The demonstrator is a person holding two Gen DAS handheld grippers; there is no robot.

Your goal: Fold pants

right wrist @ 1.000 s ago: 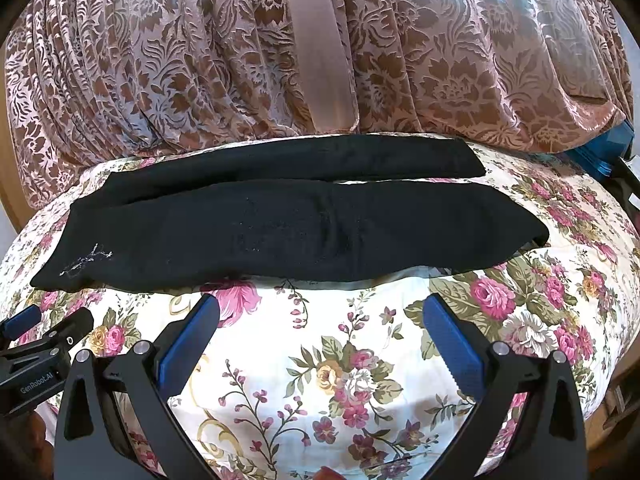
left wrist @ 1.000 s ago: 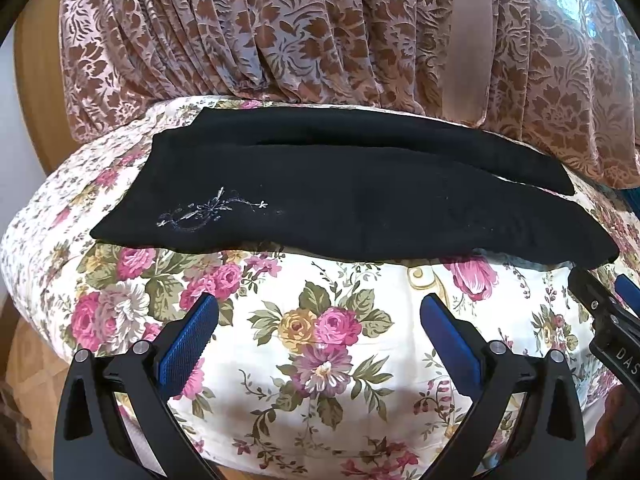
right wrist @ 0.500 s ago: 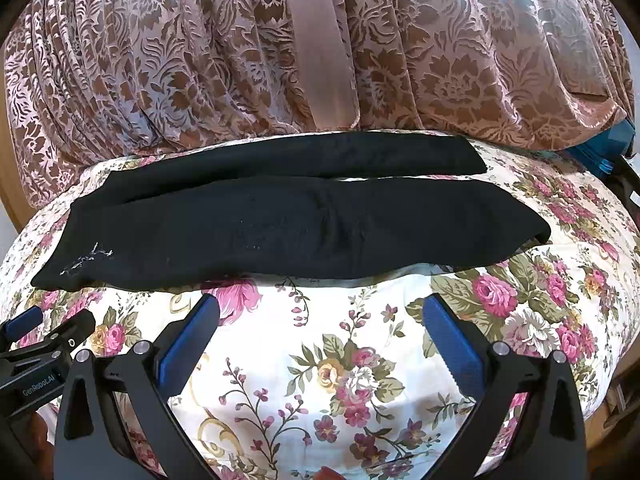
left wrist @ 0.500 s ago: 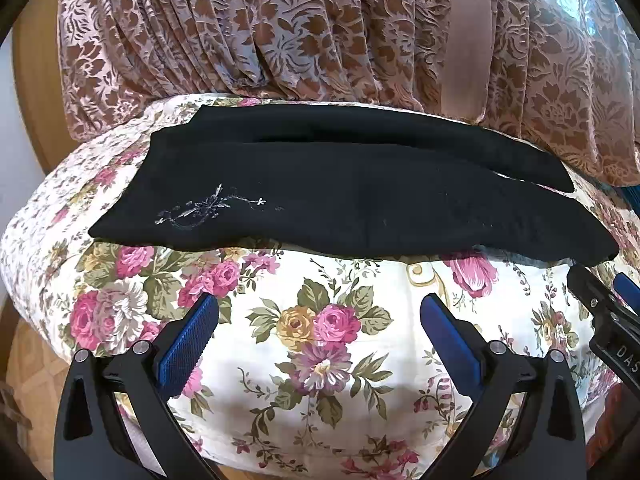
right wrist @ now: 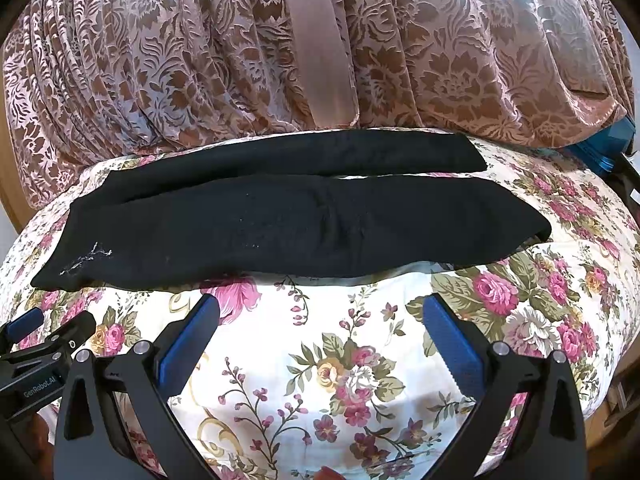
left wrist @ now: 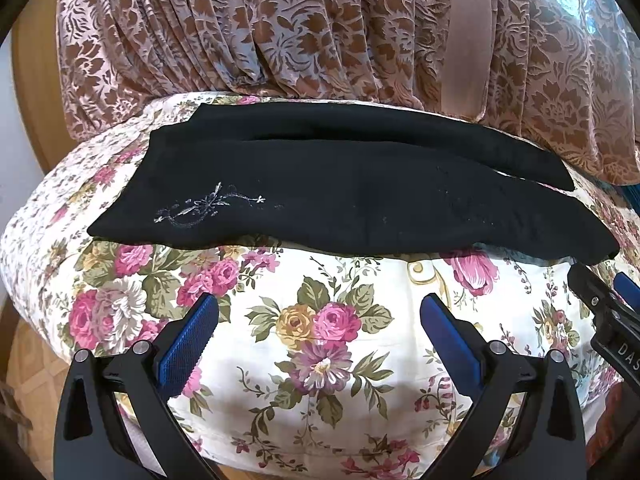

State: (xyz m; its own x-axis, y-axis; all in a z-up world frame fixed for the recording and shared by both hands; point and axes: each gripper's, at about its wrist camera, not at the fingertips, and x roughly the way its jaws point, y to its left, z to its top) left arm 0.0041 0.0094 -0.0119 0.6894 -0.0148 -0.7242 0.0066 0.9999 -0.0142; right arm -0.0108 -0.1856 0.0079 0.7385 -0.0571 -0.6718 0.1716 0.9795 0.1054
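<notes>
The flowery bed (left wrist: 320, 360) has the black pants (left wrist: 340, 200) lying flat across it w/ both legs side by side — no fold made yet, all still to do — left gripper (left wrist: 319, 332) & right gripper (right wrist: 321, 332) both wide, holding nothing.

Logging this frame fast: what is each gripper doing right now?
Left gripper: open, holding nothing, short of the black pants.
Right gripper: open, holding nothing, also short of the pants.

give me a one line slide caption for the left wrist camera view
Open left gripper hovers short of black pants laid lengthwise on a floral bedsheet, right gripper at the frame edge.
</notes>
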